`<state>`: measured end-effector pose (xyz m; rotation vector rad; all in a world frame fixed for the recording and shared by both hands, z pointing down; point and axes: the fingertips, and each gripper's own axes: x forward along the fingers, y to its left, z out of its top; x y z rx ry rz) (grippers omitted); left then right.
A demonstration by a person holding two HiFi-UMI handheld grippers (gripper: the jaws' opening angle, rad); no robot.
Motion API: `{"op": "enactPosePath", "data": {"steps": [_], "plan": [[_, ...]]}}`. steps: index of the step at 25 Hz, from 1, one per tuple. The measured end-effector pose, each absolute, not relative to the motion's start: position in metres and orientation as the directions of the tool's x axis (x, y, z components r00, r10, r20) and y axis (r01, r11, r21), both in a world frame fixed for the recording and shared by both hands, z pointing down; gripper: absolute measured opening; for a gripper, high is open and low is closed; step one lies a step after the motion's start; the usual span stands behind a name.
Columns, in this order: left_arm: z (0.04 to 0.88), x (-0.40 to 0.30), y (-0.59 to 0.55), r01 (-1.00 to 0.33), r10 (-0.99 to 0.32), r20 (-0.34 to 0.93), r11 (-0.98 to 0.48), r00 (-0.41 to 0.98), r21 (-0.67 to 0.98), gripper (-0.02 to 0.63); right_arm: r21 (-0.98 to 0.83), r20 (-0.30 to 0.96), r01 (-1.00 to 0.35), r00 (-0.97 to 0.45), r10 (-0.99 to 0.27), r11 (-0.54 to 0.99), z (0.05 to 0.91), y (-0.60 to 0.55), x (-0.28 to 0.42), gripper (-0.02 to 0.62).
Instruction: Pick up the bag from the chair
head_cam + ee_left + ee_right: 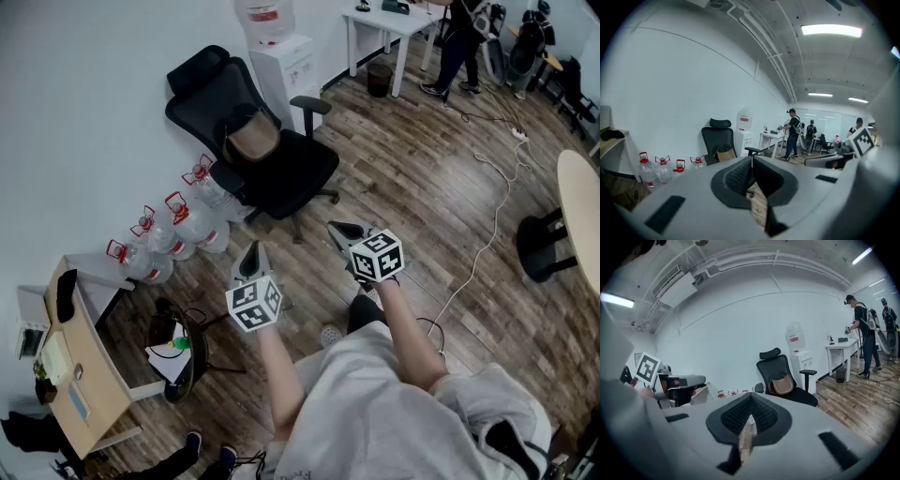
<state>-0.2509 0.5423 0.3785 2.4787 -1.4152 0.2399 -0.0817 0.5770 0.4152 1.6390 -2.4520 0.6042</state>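
- Your left tool is clenched, jaws together with nothing between them, at the lower middle of the head view.
- Your right tool is clenched and empty too, just to its right.
- The brown bag sits on the black chair, against the backrest, in the upper middle of the frame.
- The bag lies well apart from both tools, above them in the frame, with bare floor between.
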Motion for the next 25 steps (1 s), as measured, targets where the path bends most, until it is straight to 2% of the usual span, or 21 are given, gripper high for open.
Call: {"op": "enactPosePath", "data": {"steps": [10,16,19,20,21,22,23,25], "plan": [[0.371,-0.269,0.539,-0.866,-0.823,0.27,-0.474,0.499,0.156,0.01,-0.235,0.321,-0.922,-0.371,-0.871,0.307,0.409,0.587,-0.088,0.005],[0.366,-0.243,0.536,-0.819,-0.794,0.208,-0.54,0.572,0.193,0.014,-0.271,0.264,-0.905,-0.397,-0.879,0.327,0.408,0.582,-0.069,0.009],[0.374,-0.232,0.532,-0.811,-0.781,0.219,-0.552,0.585,0.196,0.024,-0.292,0.256,-0.887,-0.432,-0.865,0.356,0.411,0.572,-0.066,0.039],[0.378,-0.231,0.528,-0.815,-0.783,0.228,-0.546,0.579,0.195,0.049,-0.292,0.262,-0.885,-0.439,-0.859,0.363,0.413,0.567,-0.065,0.043],[0.382,-0.23,0.524,-0.821,-0.786,0.238,-0.537,0.571,0.195,0.101,-0.292,0.27,-0.882,-0.448,-0.852,0.371,0.416,0.562,-0.063,0.06],[0.386,-0.23,0.519,-0.827,-0.789,0.248,-0.527,0.562,0.196,0.124,-0.294,0.279,-0.877,-0.458,-0.844,0.379,0.419,0.557,-0.063,0.096],[0.388,-0.23,0.514,-0.833,-0.793,0.256,-0.517,0.553,0.197,0.132,-0.3,0.285,-0.873,-0.467,-0.837,0.385,0.421,0.551,-0.063,0.126],[0.391,-0.231,0.503,-0.845,-0.803,0.265,-0.494,0.534,0.203,0.141,-0.32,0.288,-0.862,-0.483,-0.827,0.393,0.424,0.537,-0.061,0.148]]}}
